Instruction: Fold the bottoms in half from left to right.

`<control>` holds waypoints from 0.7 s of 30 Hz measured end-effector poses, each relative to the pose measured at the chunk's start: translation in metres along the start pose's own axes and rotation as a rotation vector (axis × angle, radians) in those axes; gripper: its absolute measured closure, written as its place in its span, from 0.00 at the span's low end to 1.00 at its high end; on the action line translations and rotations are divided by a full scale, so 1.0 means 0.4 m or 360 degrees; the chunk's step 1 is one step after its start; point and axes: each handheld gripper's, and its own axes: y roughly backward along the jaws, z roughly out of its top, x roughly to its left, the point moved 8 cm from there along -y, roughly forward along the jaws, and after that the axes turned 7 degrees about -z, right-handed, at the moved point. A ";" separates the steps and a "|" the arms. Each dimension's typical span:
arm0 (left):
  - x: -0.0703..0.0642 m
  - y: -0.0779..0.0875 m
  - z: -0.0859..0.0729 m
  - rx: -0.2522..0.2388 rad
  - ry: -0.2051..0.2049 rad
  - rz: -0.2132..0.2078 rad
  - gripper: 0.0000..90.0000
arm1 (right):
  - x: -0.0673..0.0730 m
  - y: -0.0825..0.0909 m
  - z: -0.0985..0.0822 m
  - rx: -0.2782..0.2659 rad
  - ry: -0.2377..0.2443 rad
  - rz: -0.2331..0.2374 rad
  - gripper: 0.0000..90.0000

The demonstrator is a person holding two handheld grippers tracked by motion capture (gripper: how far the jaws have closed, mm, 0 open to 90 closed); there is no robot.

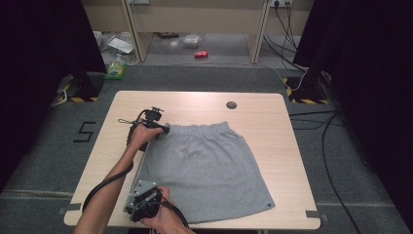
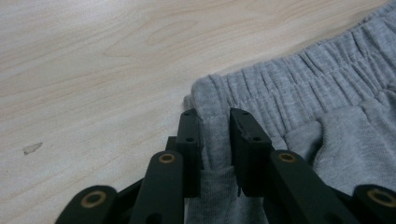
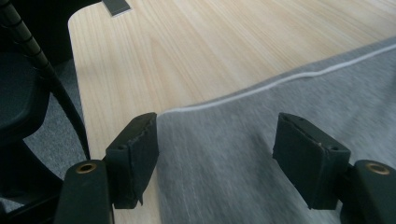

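High view: floor number 5 (image 1: 85, 131); left claw (image 2: 215, 122) pinches skirt (image 1: 204, 170) waistband, right claw (image 3: 217, 156) gapes.

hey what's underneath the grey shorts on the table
The grey shorts lie flat on the light wooden table, with bare wood around them. Whatever might sit beneath the fabric is covered. The left gripper pinches the waistband corner.

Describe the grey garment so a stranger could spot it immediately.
Find the pale wooden table. On it lies a flat grey skirt, its gathered elastic waistband at the far edge. The left gripper pinches a corner of that waistband; no other cloth lies there.
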 end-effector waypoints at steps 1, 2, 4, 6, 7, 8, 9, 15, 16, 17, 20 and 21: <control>0.000 0.000 0.000 -0.0001 0.0005 -0.0001 0.82 | 0.004 -0.003 0.001 0.0004 -0.0003 0.0003 0.35; 0.000 0.000 0.000 0.0000 0.0003 -0.0001 0.82 | 0.005 -0.006 0.003 0.0002 0.0019 0.0006 0.35; 0.000 0.000 0.000 0.0002 0.0001 0.0002 0.82 | 0.013 -0.012 0.003 0.0004 0.0023 0.0011 0.34; 0.000 0.000 0.000 0.0002 0.0002 0.0003 0.82 | 0.020 -0.016 0.002 0.0008 0.0037 0.0011 0.34; 0.000 0.000 0.000 0.0003 0.0002 0.0003 0.82 | 0.024 -0.017 0.000 0.0021 0.0033 0.0006 0.34; 0.000 0.000 0.000 0.0001 0.0002 0.0002 0.82 | 0.023 -0.019 -0.001 0.0028 0.0058 -0.0015 0.34; 0.000 0.000 0.000 0.0002 0.0000 0.0002 0.82 | 0.024 -0.024 -0.002 0.0033 0.0048 -0.0016 0.34; 0.000 0.000 0.000 0.0004 0.0001 0.0003 0.82 | 0.031 -0.029 -0.008 0.0035 0.0101 -0.0101 0.38; 0.000 0.000 0.000 0.0005 0.0001 0.0004 0.82 | 0.029 -0.028 -0.007 0.0038 0.0090 -0.0109 0.43; 0.000 0.000 0.000 0.0006 0.0002 0.0004 0.82 | 0.027 -0.025 -0.008 0.0045 0.0085 -0.0111 0.48; 0.000 0.000 0.000 0.0005 0.0004 0.0004 0.82 | 0.018 -0.018 -0.008 0.0042 0.0076 -0.0109 0.69; 0.000 0.000 0.000 0.0006 0.0004 0.0003 0.82 | 0.010 -0.017 -0.008 0.0035 0.0096 -0.0108 0.75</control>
